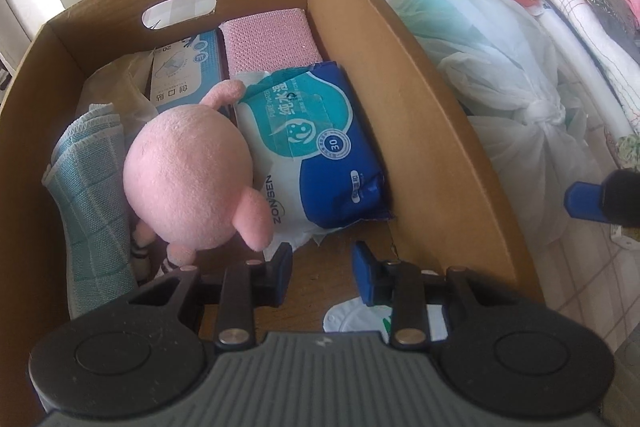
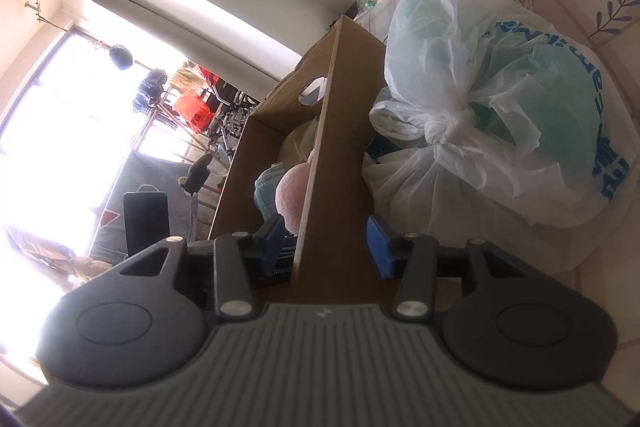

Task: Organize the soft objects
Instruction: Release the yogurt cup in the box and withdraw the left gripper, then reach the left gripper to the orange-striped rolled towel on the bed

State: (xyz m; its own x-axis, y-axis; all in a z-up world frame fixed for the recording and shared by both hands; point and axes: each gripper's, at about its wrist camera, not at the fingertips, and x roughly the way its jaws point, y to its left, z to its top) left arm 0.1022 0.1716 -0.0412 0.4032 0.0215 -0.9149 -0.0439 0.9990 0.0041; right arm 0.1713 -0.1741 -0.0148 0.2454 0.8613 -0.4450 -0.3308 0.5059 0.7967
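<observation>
**A:** Nearest first: what is noted of the tools?

**B:** The left tool (image 1: 322, 267) is held over the near end of the cardboard box (image 1: 400, 107), pointed steeply down. A narrow gap is left between its fingers and nothing is gripped; bare box floor is seen through the gap. The right tool (image 2: 326, 243) is set astride the box's long side wall, one finger inside and one outside. Its jaws are parted and no clamping on the card can be made out.

**A:** And the step in hand?

**B:** Judged as a placing step just completed. A pink plush toy (image 1: 192, 179) is lodged in the box just beyond the left tool, touched by neither pad.

**A:** Contents, going back?

**B:** A white item (image 1: 352, 319), half hidden beneath the tool, is seen on the floor. A folded teal cloth (image 1: 88, 195) is pressed against the left wall beside the toy. A pack of wet wipes (image 1: 320, 147) is laid along the right wall, touching the toy. Behind these a plaster carton (image 1: 184, 67) and a pink textured pad (image 1: 272, 39) are found, with crumpled clear plastic (image 1: 116, 83) in the far left corner.

**A:** Outside the box?

**B:** A knotted plastic bag (image 1: 500, 87) is resting against the outer wall, and a rolled white quilt (image 1: 560, 7) is seen farther off.

**A:** Next move?

**B:** Probably the bag. A wide opening and a hold at the knot would be called for, and little room is left in the box.
</observation>
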